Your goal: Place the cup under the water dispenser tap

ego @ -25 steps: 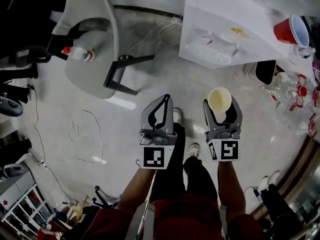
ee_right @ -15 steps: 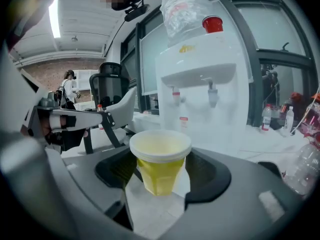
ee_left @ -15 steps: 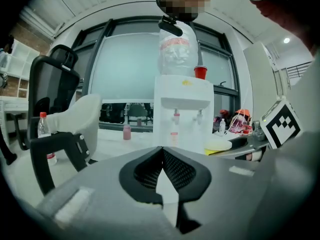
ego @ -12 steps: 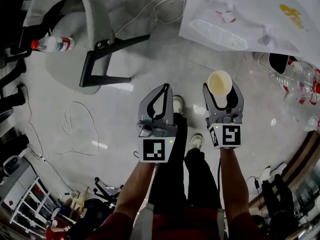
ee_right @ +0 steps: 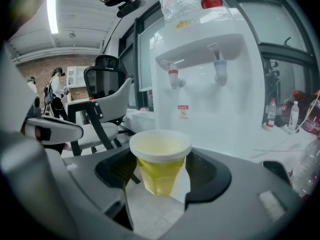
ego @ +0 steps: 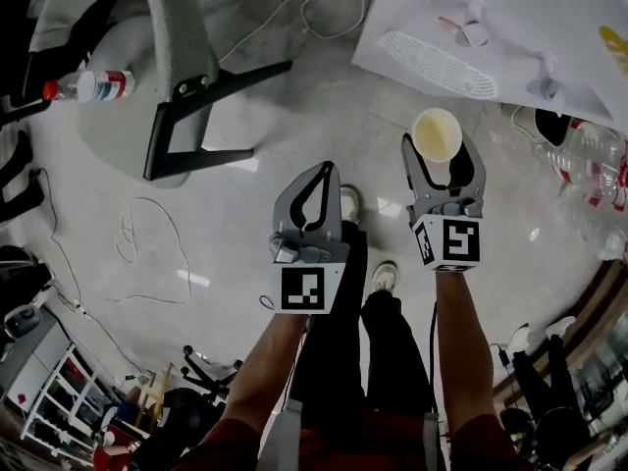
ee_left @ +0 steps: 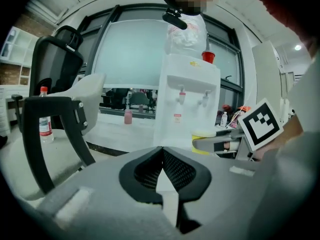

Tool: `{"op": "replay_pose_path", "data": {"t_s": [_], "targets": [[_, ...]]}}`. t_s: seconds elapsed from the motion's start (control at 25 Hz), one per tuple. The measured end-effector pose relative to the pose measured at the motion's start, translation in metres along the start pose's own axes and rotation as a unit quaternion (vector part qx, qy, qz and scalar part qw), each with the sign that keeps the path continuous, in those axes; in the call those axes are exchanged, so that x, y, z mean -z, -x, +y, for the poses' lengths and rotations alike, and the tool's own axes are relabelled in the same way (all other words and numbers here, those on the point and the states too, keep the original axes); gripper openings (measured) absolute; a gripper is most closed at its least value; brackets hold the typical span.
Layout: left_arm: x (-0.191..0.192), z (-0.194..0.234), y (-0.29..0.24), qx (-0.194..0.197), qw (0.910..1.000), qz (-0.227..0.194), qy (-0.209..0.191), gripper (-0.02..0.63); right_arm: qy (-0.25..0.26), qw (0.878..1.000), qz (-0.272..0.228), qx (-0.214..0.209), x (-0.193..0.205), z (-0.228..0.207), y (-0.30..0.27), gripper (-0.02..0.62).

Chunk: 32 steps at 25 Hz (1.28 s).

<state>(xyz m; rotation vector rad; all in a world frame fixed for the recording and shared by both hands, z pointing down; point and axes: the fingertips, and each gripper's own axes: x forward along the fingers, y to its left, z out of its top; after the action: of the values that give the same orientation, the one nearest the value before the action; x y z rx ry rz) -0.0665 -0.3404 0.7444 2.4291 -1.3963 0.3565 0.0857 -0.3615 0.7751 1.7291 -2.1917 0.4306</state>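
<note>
A pale yellow plastic cup [ego: 437, 133] stands upright between the jaws of my right gripper [ego: 439, 151], which is shut on it just below the rim. In the right gripper view the cup [ee_right: 160, 165] is level with the lower front of the white water dispenser [ee_right: 210, 99]. The dispenser's red tap [ee_right: 172, 77] and its second tap [ee_right: 220, 72] are higher up and farther off. From the head view both taps [ego: 474, 33] sit beyond the cup. My left gripper [ego: 323, 170] is to the cup's left, shut and empty, tips touching [ee_left: 161, 149].
A grey office chair [ego: 177, 57] with a black frame stands at the left, a red-capped bottle [ego: 83, 86] on its seat. A loose cable [ego: 147, 253] lies on the floor. Clear plastic bottles [ego: 589, 165] are beside the dispenser at the right. A red cup [ee_left: 208, 57] sits atop the dispenser.
Both grippers have come down, the cup still held in the right one. In the head view the dispenser's front and taps have shifted up and right, and the chair up and left.
</note>
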Motion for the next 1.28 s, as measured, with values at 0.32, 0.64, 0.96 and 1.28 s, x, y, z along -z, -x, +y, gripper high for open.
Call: {"op": "replay_pose_path", "data": {"t_s": [0.32, 0.64, 0.96, 1.28], "targets": [[0.003, 0.016, 0.0, -0.017, 0.9997, 0.002, 0.018, -0.003, 0.026, 0.999, -0.028, 0.008, -0.035, -0.022, -0.052, 0.301], [0.01, 0.022, -0.002, -0.014, 0.9997, 0.007, 0.019, -0.003, 0.024, 0.999, -0.029, 0.033, -0.041, -0.042, -0.1, 0.301], [0.02, 0.024, -0.005, -0.004, 0.9998, 0.017, 0.011, -0.003, 0.017, 0.998, -0.019, 0.05, -0.024, -0.045, -0.115, 0.301], [0.02, 0.024, -0.009, 0.004, 0.9998, 0.019, 0.008, -0.003, 0.037, 0.997, 0.009, 0.062, -0.012, -0.05, -0.115, 0.322]]}}
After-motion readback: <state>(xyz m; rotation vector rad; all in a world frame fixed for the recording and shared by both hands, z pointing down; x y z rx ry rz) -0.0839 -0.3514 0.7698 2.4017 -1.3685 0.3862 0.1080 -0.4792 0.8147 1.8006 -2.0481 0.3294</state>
